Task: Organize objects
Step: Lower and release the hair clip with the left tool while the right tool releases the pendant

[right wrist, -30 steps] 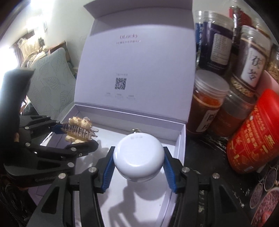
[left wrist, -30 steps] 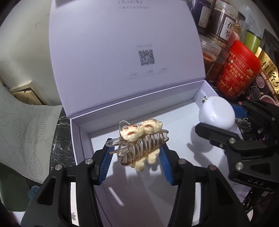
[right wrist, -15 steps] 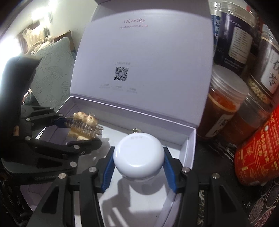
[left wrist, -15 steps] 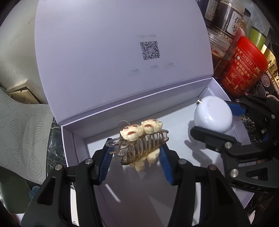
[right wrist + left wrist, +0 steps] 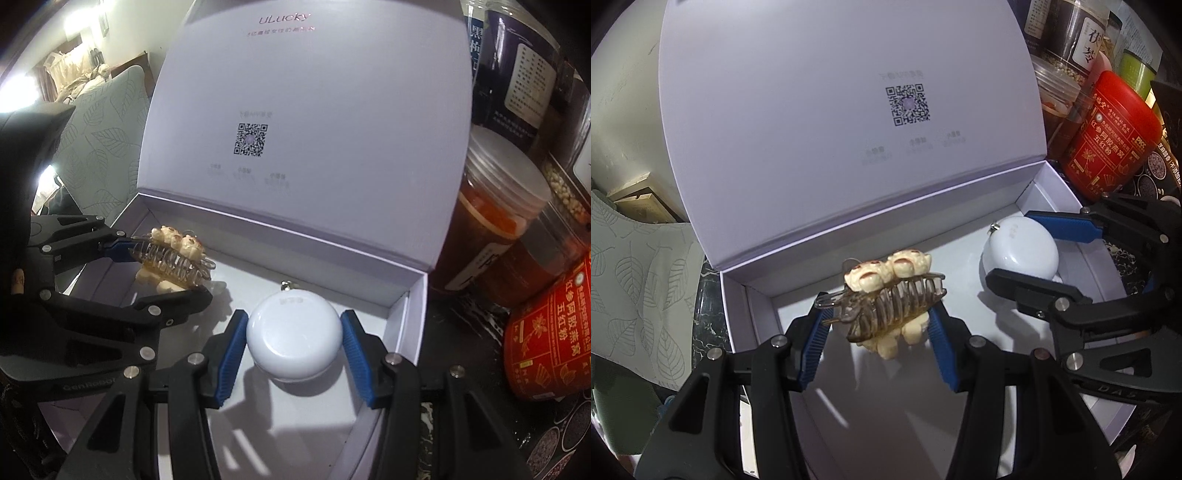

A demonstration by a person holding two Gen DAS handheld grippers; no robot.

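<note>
An open white box stands with its lid upright at the back. My left gripper is shut on a translucent brown hair claw clip topped with cream bear figures, held just above the box's left half. In the right wrist view the same clip sits in the left gripper. My right gripper is shut on a white round case with a small metal ring, low over the box's right half near the back wall. The case also shows from the left.
Right of the box stand a red canister and several clear jars with dark and orange contents, close to the box wall. A leaf-patterned cushion lies to the left. The box stands on dark marble.
My right gripper has carried the white case forward and a little lower, toward the box's back right corner. The left gripper and the clip have hardly shifted.
</note>
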